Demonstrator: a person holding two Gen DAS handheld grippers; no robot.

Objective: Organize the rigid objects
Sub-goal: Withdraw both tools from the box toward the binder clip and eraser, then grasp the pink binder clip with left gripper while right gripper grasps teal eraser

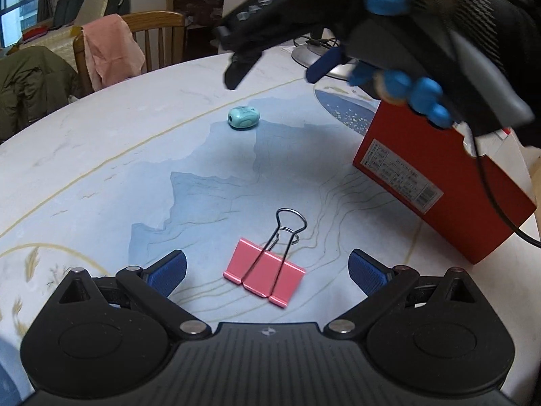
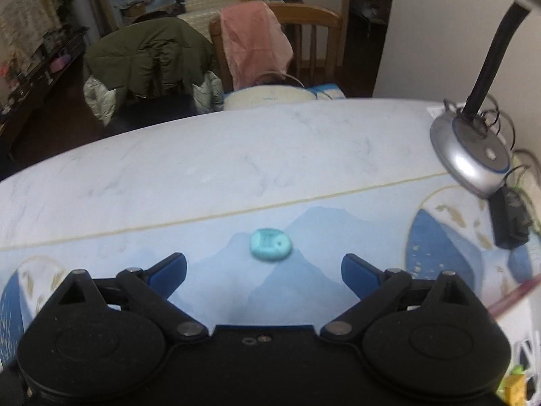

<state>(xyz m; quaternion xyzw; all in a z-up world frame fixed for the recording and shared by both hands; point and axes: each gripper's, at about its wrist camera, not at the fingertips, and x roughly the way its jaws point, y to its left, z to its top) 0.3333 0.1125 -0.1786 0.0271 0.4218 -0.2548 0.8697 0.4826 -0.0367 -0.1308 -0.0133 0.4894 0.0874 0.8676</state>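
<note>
Both claws, left point(image 1: 267, 270) and right point(image 2: 263, 270), gaped wide and empty. The blue-patterned marble surface point(image 1: 101, 155) bore a pink binder clip point(image 1: 263, 277). Wooden chairs point(image 2: 304, 37) stood beyond.

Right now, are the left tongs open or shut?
Open: the left tongs have their blue pads spread wide either side of the pink binder clip, touching nothing.

binder clip point(image 1: 264, 279): glossy pink metal, wire handles | box point(image 1: 439, 182): matt red card, paper label | surface point(image 1: 135, 155): smooth printed marble look | left claw point(image 1: 267, 272): matt black plastic, ribbed blue pads point(image 1: 167, 272)
</note>
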